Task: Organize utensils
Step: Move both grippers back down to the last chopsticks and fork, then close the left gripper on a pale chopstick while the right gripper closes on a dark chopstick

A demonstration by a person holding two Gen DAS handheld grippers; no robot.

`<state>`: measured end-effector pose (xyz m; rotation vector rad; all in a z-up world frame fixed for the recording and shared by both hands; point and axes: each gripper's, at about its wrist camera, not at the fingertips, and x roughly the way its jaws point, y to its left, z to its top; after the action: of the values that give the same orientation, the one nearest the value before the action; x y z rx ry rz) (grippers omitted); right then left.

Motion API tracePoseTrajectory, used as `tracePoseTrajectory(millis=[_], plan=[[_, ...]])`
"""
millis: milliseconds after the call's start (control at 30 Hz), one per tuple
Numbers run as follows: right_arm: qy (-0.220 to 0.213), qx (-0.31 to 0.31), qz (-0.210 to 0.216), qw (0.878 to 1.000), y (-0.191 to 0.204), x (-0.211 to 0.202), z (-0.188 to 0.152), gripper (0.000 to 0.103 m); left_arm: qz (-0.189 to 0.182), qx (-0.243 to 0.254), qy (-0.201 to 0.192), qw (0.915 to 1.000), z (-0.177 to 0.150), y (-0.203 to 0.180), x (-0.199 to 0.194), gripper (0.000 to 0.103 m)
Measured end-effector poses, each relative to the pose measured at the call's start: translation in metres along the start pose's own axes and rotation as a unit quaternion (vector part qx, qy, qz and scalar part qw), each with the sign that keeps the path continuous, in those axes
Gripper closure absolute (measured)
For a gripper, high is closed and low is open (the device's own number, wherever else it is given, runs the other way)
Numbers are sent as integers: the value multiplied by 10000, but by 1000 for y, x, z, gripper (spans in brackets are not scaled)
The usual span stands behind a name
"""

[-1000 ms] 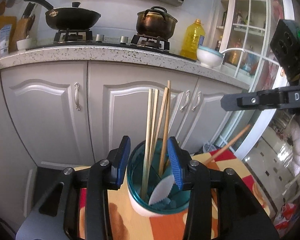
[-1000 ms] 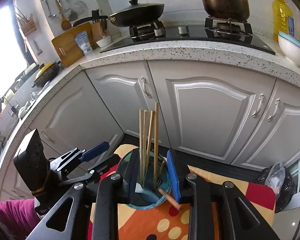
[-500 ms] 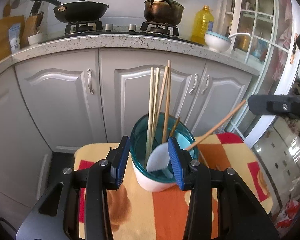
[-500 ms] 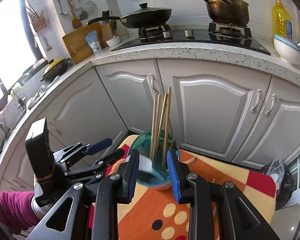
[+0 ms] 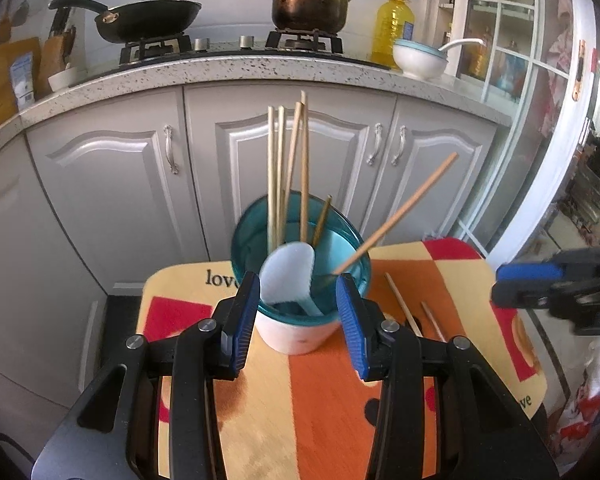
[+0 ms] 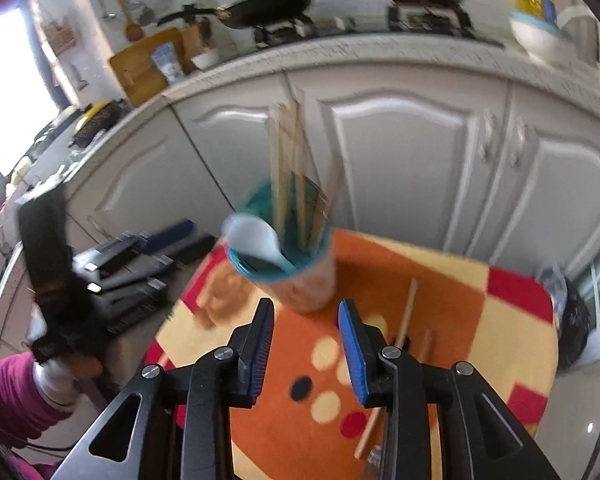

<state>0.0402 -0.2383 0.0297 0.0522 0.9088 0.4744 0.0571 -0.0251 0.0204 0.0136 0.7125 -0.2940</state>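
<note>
Teal-rimmed white cup (image 5: 300, 332) sits centre frame on the orange patterned table (image 5: 324, 408). It holds 1 white spoon (image 5: 288, 276) and 6 chopsticks (image 5: 278, 168), 1 leaning right. Left gripper (image 5: 298, 316) flanks the cup; whether its pads press is unclear. The left view is sharp, showing 2 loose chopsticks (image 5: 402, 308) on the table. The right view is blurred, lower left showing a magenta sleeve (image 6: 8, 396). Right gripper (image 6: 306, 346) empty, jaws opening.
</note>
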Motion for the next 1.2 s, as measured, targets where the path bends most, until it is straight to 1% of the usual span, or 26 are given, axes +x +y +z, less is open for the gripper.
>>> tracePoseTrajectory(millis=[67,233,333,433,600,633,700,767,867,967,1100,1200], plan=[[122,212,-105,9996,-18,8,-12,71,-76,-15,74,9999,-4,-3,2,64],[576,730,-661,9935,-72,44,-47,71,-308,-8,287,9991,-20,-15,8,64],[792,989,-766,9890,-96,69,-60,71,-443,49,505,9977,-32,-25,16,64],[938,1098,-734,9868,-107,90,-65,74,-539,138,695,9960,-42,-36,23,64],[1027,1118,-879,9845,-114,115,-60,75,-654,260,973,9928,-52,-56,39,64],[1028,1134,-920,9839,-116,119,-58,76,-680,258,1012,9922,-53,-59,43,64],[1071,1123,-1014,9827,-122,128,-55,83,-727,282,1138,9904,-54,-67,51,64],[1051,1007,-1068,9836,-123,130,-52,92,-804,322,1293,9878,-55,-77,62,64],[1080,968,-1015,9842,-127,123,-54,92,-913,335,1487,9841,-56,-94,81,64],[1105,1052,-1030,9829,-142,109,-66,92,-970,268,1712,9801,-54,-110,108,64],[1158,1140,-1039,9812,-155,94,-80,92,-896,107,2021,9752,-54,-127,144,64],[1149,1259,-926,9810,-161,88,-88,92,-804,51,2241,9712,-59,-135,166,64]])
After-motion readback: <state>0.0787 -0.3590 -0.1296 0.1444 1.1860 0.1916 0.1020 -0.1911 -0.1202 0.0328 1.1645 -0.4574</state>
